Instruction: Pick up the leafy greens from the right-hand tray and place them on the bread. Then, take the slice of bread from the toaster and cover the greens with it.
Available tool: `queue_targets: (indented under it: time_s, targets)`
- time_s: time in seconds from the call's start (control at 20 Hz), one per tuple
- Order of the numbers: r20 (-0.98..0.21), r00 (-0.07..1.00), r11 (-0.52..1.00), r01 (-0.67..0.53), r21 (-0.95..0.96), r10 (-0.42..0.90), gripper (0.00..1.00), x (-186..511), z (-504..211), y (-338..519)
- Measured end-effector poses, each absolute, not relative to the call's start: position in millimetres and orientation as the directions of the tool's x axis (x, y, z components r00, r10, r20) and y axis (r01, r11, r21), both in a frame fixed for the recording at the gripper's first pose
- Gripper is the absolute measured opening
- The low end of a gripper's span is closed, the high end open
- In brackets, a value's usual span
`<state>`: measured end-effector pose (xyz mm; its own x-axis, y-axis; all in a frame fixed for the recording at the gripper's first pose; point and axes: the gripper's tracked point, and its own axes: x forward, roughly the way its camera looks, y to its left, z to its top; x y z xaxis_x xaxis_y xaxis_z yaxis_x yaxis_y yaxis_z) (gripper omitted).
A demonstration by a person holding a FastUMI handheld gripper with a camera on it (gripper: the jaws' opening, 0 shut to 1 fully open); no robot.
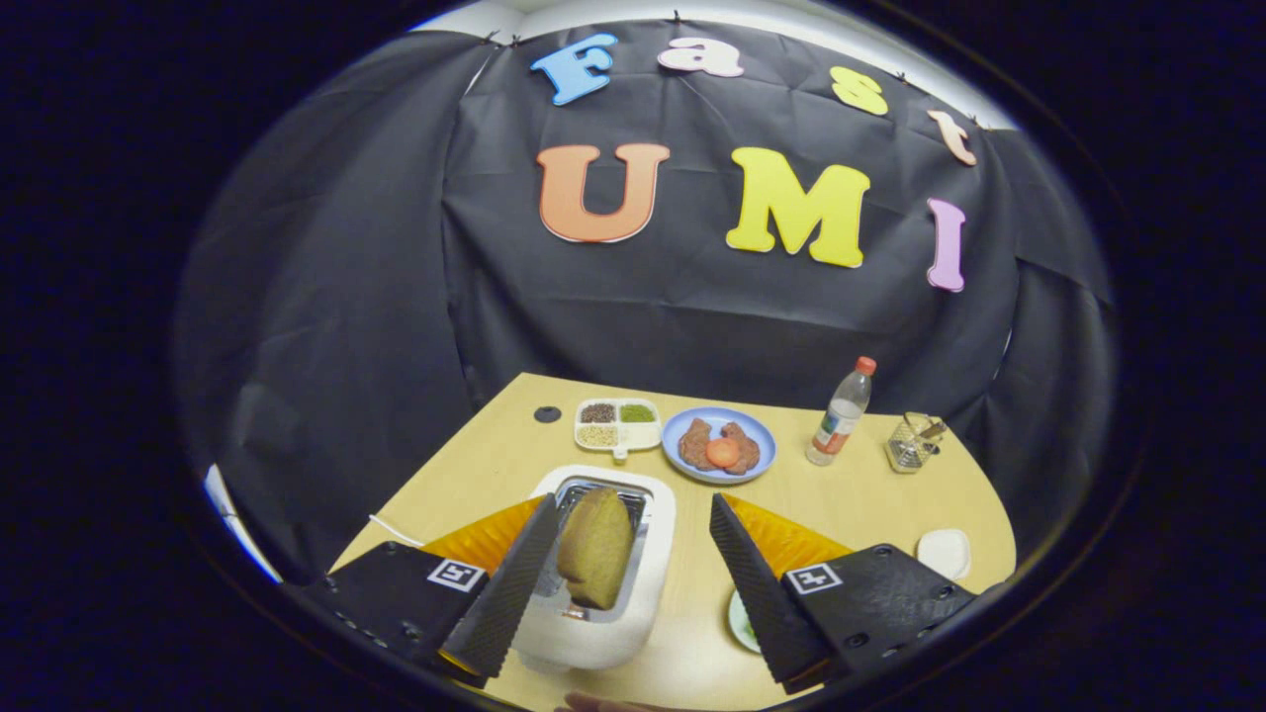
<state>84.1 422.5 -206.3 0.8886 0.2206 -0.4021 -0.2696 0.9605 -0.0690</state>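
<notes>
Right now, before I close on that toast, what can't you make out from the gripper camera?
- White plate: mostly behind the right finger, so greens and bottom bread cannot be confirmed.
- Toaster: left side covered by the left finger.
- Bread slice: lower part hidden in the slot.
- Gripper: open.

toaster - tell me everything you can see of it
The toaster is a white, rounded box that looks like plastic, with a metal-lined slot open on top. It stands upright on the wooden table, near its front edge, in front of the divided dish. A slice of brown bread sticks up out of the slot. The open gripper hangs over it, one finger crossing its side; no finger presses on toaster or bread.
</notes>
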Motion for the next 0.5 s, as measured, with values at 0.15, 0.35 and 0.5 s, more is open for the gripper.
queue_targets:
  time_s: [0.15, 0.35, 0.5]
  targets:
    - [-0.444, 0.878, 0.971, -0.231, -0.065, 0.180, 0.89, 93, -226, 432]
    - [-0.475, 0.870, 0.975, -0.201, -0.091, 0.135, 0.63, 106, -246, 435]
    - [-0.517, 0.848, 0.980, -0.182, -0.079, 0.116, 0.36, 111, -253, 432]
